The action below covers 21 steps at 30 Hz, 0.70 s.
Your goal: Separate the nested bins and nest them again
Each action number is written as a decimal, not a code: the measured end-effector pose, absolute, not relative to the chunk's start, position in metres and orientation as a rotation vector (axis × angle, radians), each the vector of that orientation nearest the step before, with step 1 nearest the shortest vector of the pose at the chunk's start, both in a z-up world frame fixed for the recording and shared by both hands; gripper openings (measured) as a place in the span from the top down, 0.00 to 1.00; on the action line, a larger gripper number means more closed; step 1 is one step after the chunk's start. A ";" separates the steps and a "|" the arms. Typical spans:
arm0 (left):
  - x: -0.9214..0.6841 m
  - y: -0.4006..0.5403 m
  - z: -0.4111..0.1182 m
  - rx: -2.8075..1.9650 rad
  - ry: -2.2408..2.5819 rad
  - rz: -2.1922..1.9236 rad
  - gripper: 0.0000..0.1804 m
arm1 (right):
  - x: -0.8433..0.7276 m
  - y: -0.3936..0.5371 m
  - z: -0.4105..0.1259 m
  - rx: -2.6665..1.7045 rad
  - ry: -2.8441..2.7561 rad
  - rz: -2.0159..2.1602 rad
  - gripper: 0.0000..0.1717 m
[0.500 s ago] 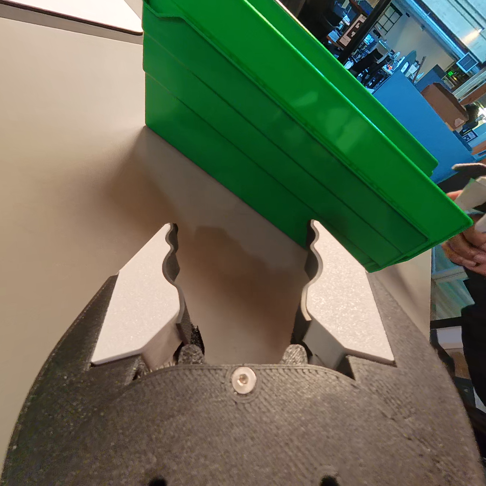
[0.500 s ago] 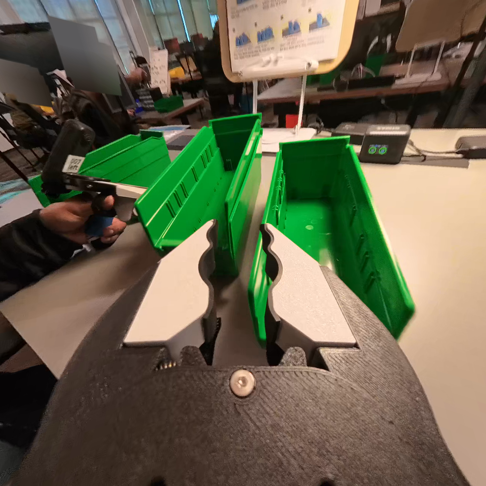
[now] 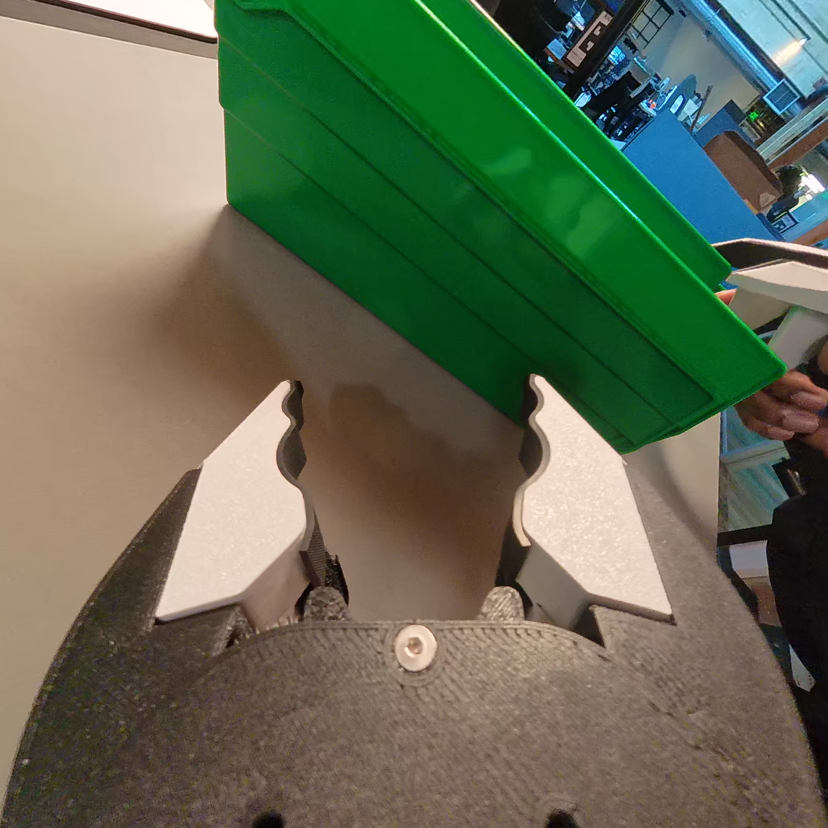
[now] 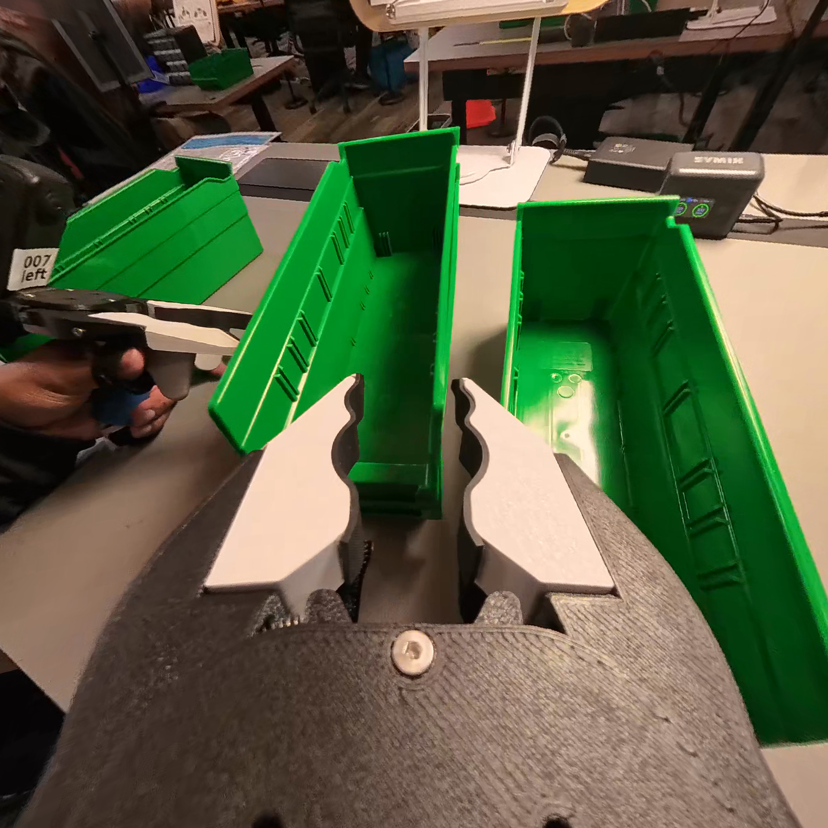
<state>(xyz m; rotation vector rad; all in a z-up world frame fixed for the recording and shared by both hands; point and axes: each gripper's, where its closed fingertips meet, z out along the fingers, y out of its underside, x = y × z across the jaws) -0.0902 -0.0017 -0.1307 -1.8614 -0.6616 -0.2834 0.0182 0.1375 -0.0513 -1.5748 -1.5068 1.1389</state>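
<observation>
Wider now, the right gripper [image 4: 405, 394] has parted its jaws and slid left to straddle the middle bin's [image 4: 394, 313] right wall, neither pad pressing. Far left, a third green bin [image 4: 152, 242] sits on the table [image 4: 112, 515], partly cut off behind the left gripper [image 4: 224, 334]. That one gapes wide and bare beside the middle bin's outer wall. At right the open bin [image 4: 627, 403] runs out of frame. From the left wrist, only the bin's [image 3: 448, 201] ribbed outside shows; its inside is hidden.
</observation>
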 end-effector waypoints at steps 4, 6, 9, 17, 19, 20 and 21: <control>-0.090 -0.001 -0.131 -1.864 -0.657 -0.278 0.46 | 0.019 0.131 -0.051 -1.540 -1.524 1.109 0.76; -0.090 -0.001 -0.131 -1.862 -0.659 -0.279 0.46 | 0.020 0.128 -0.051 -1.524 -1.543 1.096 0.76; -0.091 -0.001 -0.131 -1.859 -0.661 -0.282 0.46 | 0.022 0.115 -0.051 -1.500 -1.595 1.151 0.79; -0.102 -0.008 -0.120 -1.785 -0.724 -0.321 0.46 | 0.028 0.076 -0.051 -1.456 -1.692 1.354 0.82; -0.102 -0.009 -0.118 -1.782 -0.723 -0.321 0.46 | 0.031 0.078 -0.044 -1.460 -1.681 1.392 0.82; -0.101 -0.010 -0.115 -1.778 -0.717 -0.319 0.46 | 0.033 0.078 -0.038 -1.462 -1.671 1.437 0.81; -0.100 -0.011 -0.111 -1.773 -0.713 -0.315 0.46 | 0.035 0.078 -0.032 -1.465 -1.656 1.481 0.81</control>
